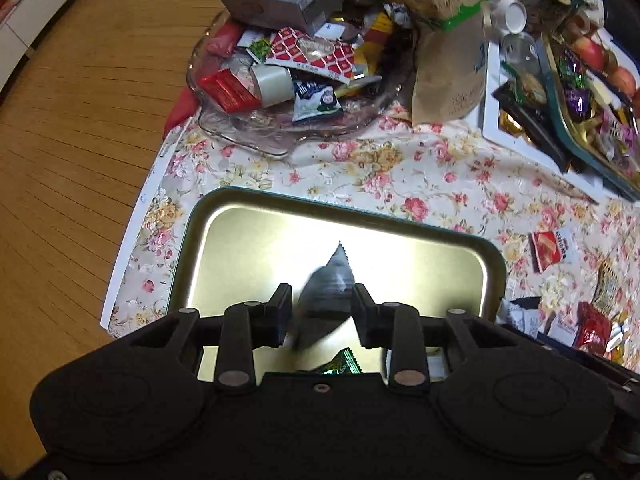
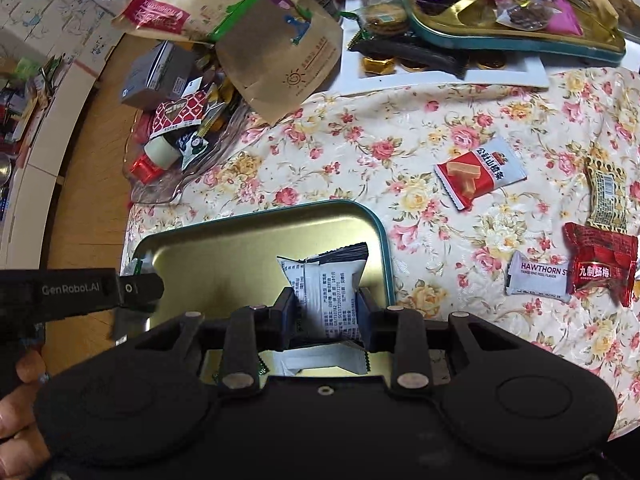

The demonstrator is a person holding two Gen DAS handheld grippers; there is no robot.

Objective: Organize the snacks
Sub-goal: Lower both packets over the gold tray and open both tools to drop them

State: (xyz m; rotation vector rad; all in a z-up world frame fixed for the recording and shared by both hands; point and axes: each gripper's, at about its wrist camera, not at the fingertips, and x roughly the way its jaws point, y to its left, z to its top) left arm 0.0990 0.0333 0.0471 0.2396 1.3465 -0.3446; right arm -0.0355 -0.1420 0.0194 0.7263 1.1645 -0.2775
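1. Left tongs (image 1: 320,300): pointing steeply down over the gold tin tray (image 1: 240,200), its pads spread. A dark packet (image 1: 332,280) is showing blurred between them, and the left pad is standing clear of it. By the look of it the packet is no longer gripped and is dropping into the tray.
2. Right tongs (image 2: 326,304): pinching a white printed packet (image 2: 324,280) by its sides, label side up, directly above the same tray (image 2: 382,240). It is probably being held there for setting down.
3. Tray contents: a green-wrapped sweet (image 1: 340,364) is lying at the near edge. A white wrapper (image 2: 320,360) is lying below the right tongs. The tray is evidently serving as the collecting place.
4. Loose snacks awaiting sorting are lying apart on the floral table (image 2: 360,152), to the right of the tray: a red-and-white hawthorn bar (image 2: 480,172), a yellow-black packet (image 2: 606,196), a white HAWTHORN packet (image 2: 536,276) and a red plum packet (image 2: 600,268). The last two are touching.
5. Glass dish (image 1: 240,136): sitting beyond the tray, heaped with mixed packets. It is not being attended to.
6. Task status, judged: part done, with several snacks remaining outside the tray.
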